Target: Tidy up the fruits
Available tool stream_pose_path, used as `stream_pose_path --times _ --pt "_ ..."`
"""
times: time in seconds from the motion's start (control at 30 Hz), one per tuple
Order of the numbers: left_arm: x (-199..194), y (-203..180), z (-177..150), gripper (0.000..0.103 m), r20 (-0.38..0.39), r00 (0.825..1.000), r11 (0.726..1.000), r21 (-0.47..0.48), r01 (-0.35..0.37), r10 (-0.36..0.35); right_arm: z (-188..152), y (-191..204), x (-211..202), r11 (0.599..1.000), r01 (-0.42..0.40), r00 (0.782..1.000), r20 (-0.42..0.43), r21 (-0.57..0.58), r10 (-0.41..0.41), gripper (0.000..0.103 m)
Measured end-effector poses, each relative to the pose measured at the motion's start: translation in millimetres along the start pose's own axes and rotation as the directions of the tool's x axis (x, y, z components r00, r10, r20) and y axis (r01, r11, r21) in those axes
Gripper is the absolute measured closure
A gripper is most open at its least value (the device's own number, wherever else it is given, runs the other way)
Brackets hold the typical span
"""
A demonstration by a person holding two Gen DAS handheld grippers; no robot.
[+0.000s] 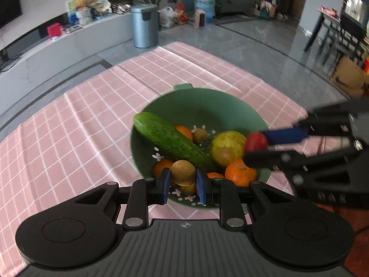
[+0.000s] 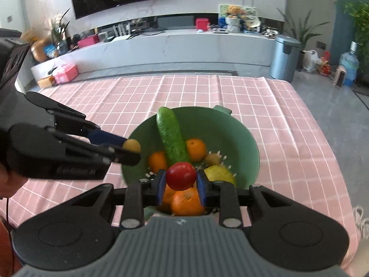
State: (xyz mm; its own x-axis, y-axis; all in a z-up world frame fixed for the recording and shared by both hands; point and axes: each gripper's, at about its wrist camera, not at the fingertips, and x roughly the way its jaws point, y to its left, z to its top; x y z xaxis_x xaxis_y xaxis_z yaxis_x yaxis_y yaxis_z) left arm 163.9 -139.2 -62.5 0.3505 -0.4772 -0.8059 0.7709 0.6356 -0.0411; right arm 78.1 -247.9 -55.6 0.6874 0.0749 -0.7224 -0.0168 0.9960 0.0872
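A small tan round fruit (image 1: 182,172) is pinched by the left gripper (image 1: 183,183) and a red tomato (image 2: 181,176) by the right gripper (image 2: 181,185), both held just above the green colander (image 2: 244,136) of fruit on the table (image 2: 276,115). Either round, smooth piece could be squeezed out sideways, since it is caught only at its widest part. It could then be dropped onto the oranges (image 2: 196,150) or rolled off the table.

A red tomato (image 2: 181,176) is clamped in the right gripper (image 2: 181,185) above a green colander (image 2: 244,138) on a pink checked cloth (image 2: 288,120). A cucumber (image 2: 170,136), oranges (image 2: 196,150) and a pear (image 2: 219,174) are seen inside. A small yellowish fruit (image 2: 131,145) is held by the left gripper (image 2: 130,151).
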Motion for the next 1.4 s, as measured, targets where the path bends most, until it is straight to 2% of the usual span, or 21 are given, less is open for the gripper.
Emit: stream_pose_path --times 0.23,0.47,0.73,0.87,1.03,1.3,1.4 --pt "23.7 -2.8 2.4 0.076 -0.068 0.998 0.995 0.100 -0.006 0.013 16.7 -20.7 30.6 0.996 -0.065 0.996 -0.053 0.061 0.068 0.079" --pt "37.8 -2.8 -0.7 0.076 -0.103 0.995 0.991 0.131 -0.002 0.016 15.1 -18.5 56.4 0.991 -0.093 0.985 -0.133 0.097 0.106 0.079" --pt "43.8 -4.1 -2.8 0.075 -0.111 0.993 0.990 0.137 -0.014 0.029 10.9 -19.5 65.9 0.988 -0.091 0.981 -0.158 0.122 0.110 0.078" --pt "41.8 -5.2 -4.0 0.073 -0.109 0.993 0.989 0.144 -0.020 0.036 12.8 -18.2 64.8 0.990 -0.087 0.982 -0.160 0.113 0.105 0.077" --pt "34.5 -4.4 -3.2 0.058 -0.095 0.995 0.991 0.136 -0.009 0.022 15.3 -17.4 60.6 0.990 -0.080 0.983 -0.155 0.112 0.097 0.072" --pt "6.5 -7.8 -2.0 0.052 -0.060 0.997 0.990 0.134 -0.042 0.051 24.8 -12.7 34.4 0.994 -0.059 0.992 -0.109 0.087 0.068 0.070" --pt "-14.4 -9.6 -0.8 0.049 -0.022 0.997 0.991 0.113 -0.067 0.070 30.6 -9.7 14.2 0.997 -0.030 0.998 -0.059 0.072 0.034 0.063"
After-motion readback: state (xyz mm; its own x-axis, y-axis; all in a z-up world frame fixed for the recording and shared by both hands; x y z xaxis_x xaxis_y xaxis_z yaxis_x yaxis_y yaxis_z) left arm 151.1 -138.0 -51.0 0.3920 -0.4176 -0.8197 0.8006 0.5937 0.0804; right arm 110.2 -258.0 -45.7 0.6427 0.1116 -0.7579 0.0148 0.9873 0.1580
